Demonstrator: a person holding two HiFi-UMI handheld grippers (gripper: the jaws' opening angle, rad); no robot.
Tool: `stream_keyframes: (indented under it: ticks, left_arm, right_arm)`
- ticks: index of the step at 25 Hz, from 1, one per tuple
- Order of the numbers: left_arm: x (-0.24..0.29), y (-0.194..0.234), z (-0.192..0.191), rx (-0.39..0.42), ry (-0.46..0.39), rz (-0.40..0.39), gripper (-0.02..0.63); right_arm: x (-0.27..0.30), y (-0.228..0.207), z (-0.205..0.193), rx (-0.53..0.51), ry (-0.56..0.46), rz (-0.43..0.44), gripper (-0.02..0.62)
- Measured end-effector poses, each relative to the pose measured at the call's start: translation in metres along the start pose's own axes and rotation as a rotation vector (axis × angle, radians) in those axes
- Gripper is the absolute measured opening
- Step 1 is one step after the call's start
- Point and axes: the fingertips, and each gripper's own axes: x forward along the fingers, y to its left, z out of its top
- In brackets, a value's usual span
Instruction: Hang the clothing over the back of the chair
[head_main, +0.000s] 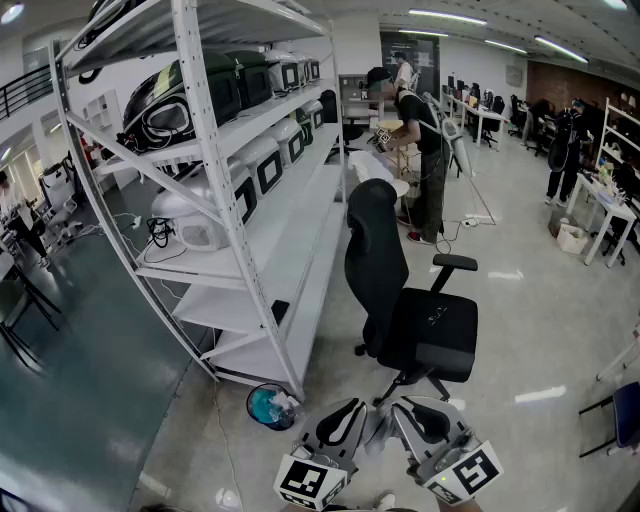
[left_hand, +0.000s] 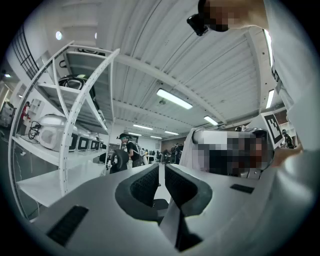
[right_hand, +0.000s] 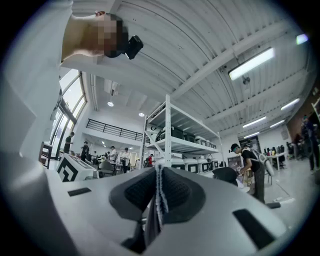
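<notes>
So right now you're pinching the clothing (right_hand: 158, 202) with both grippers down low in front of you. From the head view it looks like it's bunching in the small space between them instead of hanging out flat. Your right gripper (right_hand: 159, 172) is clamping tight on a thin greyish edge of the fabric, with the weave poking up between the pads. Your left gripper (left_hand: 161, 172) is sitting almost closed too, with just a sliver of gap showing at the tips. A grey fold of the cloth is caught lower down between its jaws, so I'm reading that as a grip as well, though I'm less sure of it. The black office chair (head_main: 400, 300) is standing well ahead of you, just beside the white shelf rack (head_main: 215, 200). Nothing is draping over the chair back (head_main: 375, 235), so the hanging part isn't done yet. My guess is it's going to be handling like any light garment: soft, floppy, sagging wherever you aren't holding it. It could well be sliding off that smooth rounded backrest if the weight is landing lopsided. I'd be gripping along one edge with the grippers spread wide and aiming for roughly half falling on each side.
</notes>
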Motion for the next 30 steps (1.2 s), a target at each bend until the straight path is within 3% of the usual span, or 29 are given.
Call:
stream_keyframes:
  ticks: [14,30]
  left_arm:
    - [0.015,-0.016,-0.006,-0.002,0.015,0.011,0.04]
    - [0.045,-0.022,-0.015,0.015,0.008,0.156,0.04]
  right_arm:
    - [-0.016,-0.012,-0.007,0.015,0.027,0.036,0.041]
    - [-0.043,-0.045,-0.009,0.058,0.006,0.154,0.04]
